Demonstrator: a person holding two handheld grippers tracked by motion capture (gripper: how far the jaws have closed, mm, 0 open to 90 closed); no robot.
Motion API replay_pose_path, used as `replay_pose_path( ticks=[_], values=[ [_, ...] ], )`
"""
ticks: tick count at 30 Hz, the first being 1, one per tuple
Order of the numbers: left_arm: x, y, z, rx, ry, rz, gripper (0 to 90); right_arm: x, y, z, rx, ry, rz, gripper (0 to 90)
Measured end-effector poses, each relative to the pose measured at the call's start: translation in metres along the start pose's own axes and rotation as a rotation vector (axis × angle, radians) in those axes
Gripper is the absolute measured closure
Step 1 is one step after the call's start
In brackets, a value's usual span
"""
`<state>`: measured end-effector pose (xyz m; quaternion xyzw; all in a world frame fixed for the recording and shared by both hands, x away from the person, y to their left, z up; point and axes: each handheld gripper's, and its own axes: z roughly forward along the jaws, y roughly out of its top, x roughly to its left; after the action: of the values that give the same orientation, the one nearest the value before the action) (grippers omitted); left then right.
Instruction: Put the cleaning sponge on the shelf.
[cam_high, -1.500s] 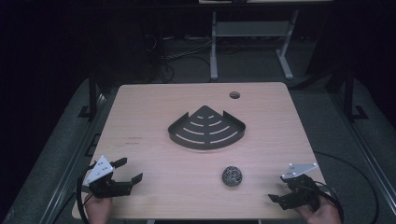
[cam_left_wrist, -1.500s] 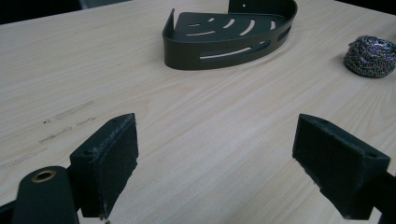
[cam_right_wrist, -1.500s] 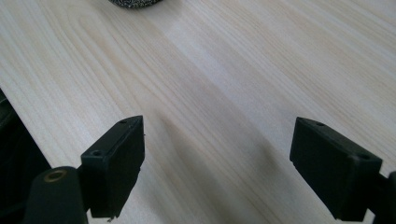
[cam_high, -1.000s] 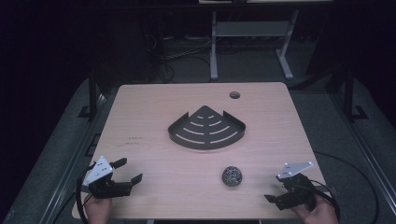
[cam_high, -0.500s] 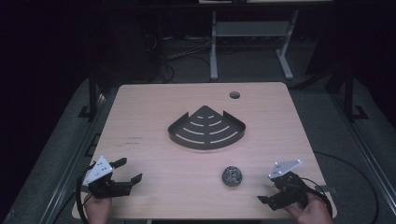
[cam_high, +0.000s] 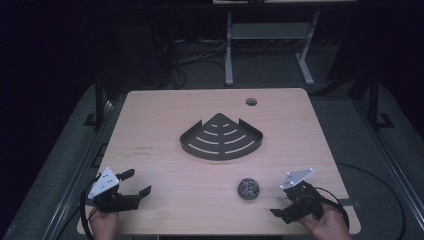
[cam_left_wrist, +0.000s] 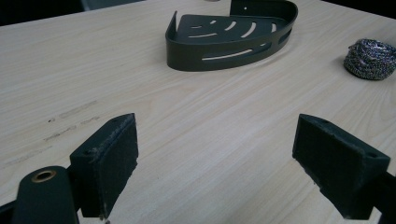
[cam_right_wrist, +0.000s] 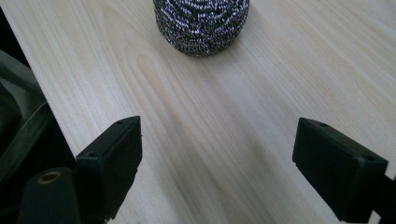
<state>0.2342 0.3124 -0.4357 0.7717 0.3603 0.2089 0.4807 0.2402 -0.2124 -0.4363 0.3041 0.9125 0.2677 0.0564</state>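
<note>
A ball of steel-wool scrubber (cam_high: 248, 188) (cam_right_wrist: 201, 25) (cam_left_wrist: 370, 58) lies on the wooden table (cam_high: 165, 120), near its front edge. Behind it, at mid-table, sits a black fan-shaped corner basket (cam_high: 221, 137) (cam_left_wrist: 231, 35) with slots in its floor. My right gripper (cam_high: 279, 201) (cam_right_wrist: 219, 128) hovers low, just right of the scrubber, and points at it. Its jaws have just been opening and stand open with bare table between them. At the front left corner my left gripper (cam_high: 136, 182) (cam_left_wrist: 217, 128) is open too, aimed toward the basket, nothing between its pads.
A round cable hole (cam_high: 251, 101) is at the table's far right. Faint marks (cam_high: 142, 150) show on the wood to the left. Beyond the far edge stand metal frame legs (cam_high: 229, 50) on a dark floor. The table's front edge lies close under both hands.
My right gripper has shifted left, closer to the scrubber. The left gripper, the scrubber and the basket have stayed put.
</note>
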Motion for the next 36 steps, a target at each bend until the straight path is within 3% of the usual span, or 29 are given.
replay_pose_path(
  ticks=[9, 36],
  values=[
    [0.001, 0.0, -0.001, -0.003, 0.001, -0.002, 13.7, 0.002, 0.009, 0.003, 0.006, 0.026, -0.01, 15.3],
    [0.003, -0.001, -0.003, -0.012, 0.004, -0.013, 13.7, 0.01, 0.056, 0.019, 0.05, 0.056, -0.102, 14.5]
  ],
)
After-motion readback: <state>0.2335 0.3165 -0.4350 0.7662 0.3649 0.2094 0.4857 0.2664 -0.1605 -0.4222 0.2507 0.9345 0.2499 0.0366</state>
